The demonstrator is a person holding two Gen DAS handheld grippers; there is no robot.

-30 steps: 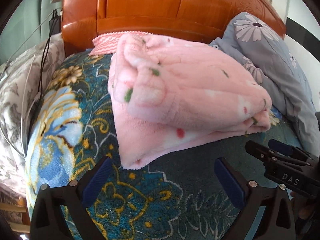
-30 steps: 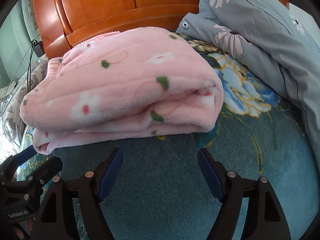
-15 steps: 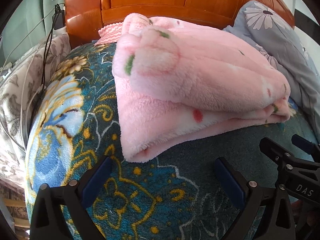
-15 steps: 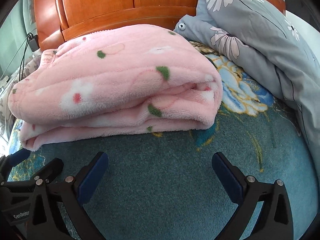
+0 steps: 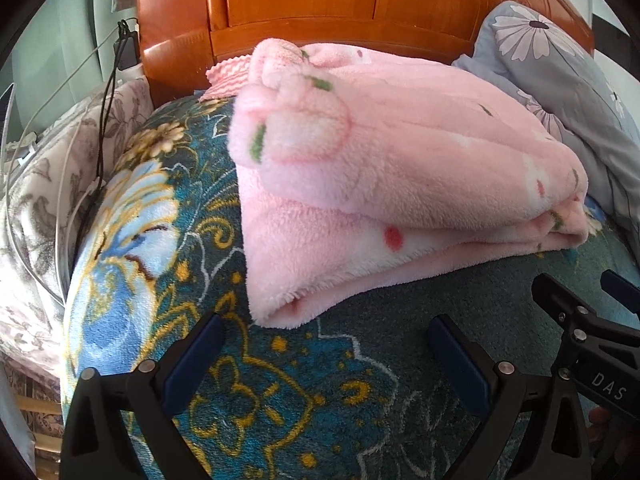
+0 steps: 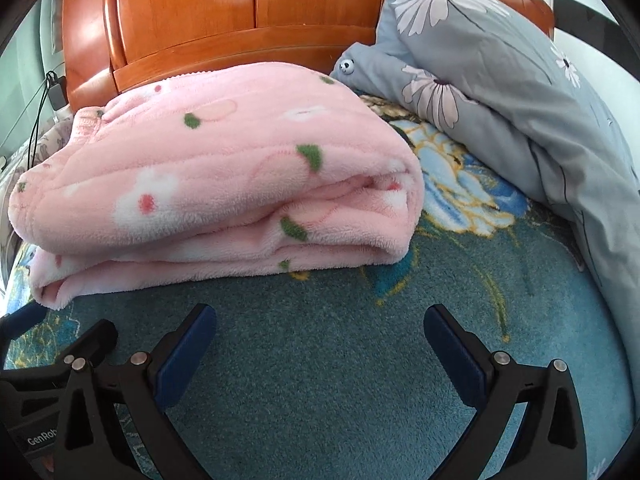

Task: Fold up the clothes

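Observation:
A pink fleece garment (image 5: pixel 400 184) with flower and leaf prints lies folded in several layers on the teal floral bedspread (image 5: pixel 280 400). It also shows in the right wrist view (image 6: pixel 224 184). My left gripper (image 5: pixel 324 344) is open and empty, just short of the garment's near left corner. My right gripper (image 6: pixel 320 332) is open and empty, a little in front of the fold's near edge. Each gripper shows at the edge of the other's view: the right one (image 5: pixel 584 320) and the left one (image 6: pixel 60 344).
A wooden headboard (image 6: pixel 248 12) stands behind the garment. A grey flowered quilt (image 6: pixel 520 92) is heaped at the right. A grey patterned pillow (image 5: pixel 44 184) and black and white cables (image 5: pixel 108 92) lie at the left edge of the bed.
Both grippers have pulled back a little from the folded garment. The right gripper's jaws opened wider over the last second. The garment has stayed in place.

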